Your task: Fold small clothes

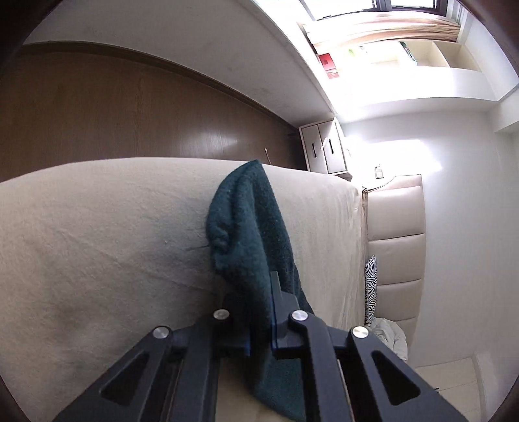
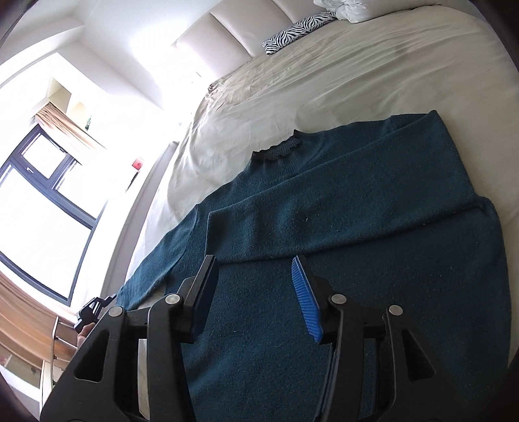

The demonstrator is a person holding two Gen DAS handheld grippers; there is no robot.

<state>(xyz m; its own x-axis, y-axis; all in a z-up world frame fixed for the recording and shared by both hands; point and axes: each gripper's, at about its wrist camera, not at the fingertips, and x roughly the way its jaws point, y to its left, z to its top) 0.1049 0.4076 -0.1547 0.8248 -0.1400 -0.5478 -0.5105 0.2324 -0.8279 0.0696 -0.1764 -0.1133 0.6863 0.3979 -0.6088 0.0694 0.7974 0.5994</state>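
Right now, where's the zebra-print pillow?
The zebra-print pillow lies at the head of the bed, against the padded headboard, beyond the teal sweater's collar in the right wrist view; the left wrist view shows it beside the mattress edge.

The sweater [image 1: 249,227] hides the left tool's [image 1: 259,311] fingertips.

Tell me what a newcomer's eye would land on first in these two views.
The dark teal sweater dominates: in the right wrist view it lies spread on the cream bed sheet, one sleeve folded across its chest, with the open right tool above it. In the left wrist view the left tool is shut on the other sleeve. A zebra-print pillow sits by the headboard.
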